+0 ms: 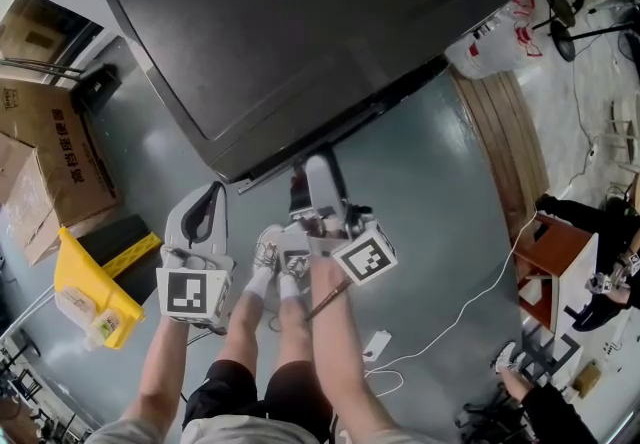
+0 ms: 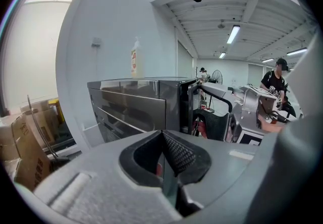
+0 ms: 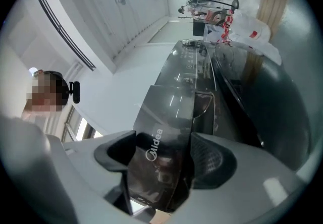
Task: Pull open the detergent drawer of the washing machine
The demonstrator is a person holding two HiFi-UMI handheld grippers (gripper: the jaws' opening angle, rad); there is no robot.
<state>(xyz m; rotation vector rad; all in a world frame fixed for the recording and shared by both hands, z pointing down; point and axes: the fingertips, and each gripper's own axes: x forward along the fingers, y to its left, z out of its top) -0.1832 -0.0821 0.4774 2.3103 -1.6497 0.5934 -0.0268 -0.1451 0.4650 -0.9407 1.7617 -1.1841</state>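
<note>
Nearest us, low on the left, the left hand-held gripper (image 2: 164, 160) has its jaws pressed together on nothing, and it hangs just short of the washing machine (image 1: 300, 22) without touching it.

Just right of it, the right hand-held gripper (image 3: 161, 160) reaches to the machine's front edge with its jaws spread wide. The detergent drawer (image 3: 161, 132) sits between them, glossy and dark with the brand mark showing. We can't see either pad (image 3: 214, 160) biting on it, so we read this as a loose straddle, not a grip.

Here's what could go wrong. That front is slick, so if the jaws close off-centre or only on its edge, we expect them to skid off at the first tug. The right gripper also sits rolled relative to the drawer, and a pull that is skewed sideways could bind it in its slot. A hard yank could bring it right out over our feet (image 1: 275, 257).

The drawer sits at the machine's near front edge and seems to stick out a little. We judge that it points from the machine toward us, with its long axis running near to far.
</note>
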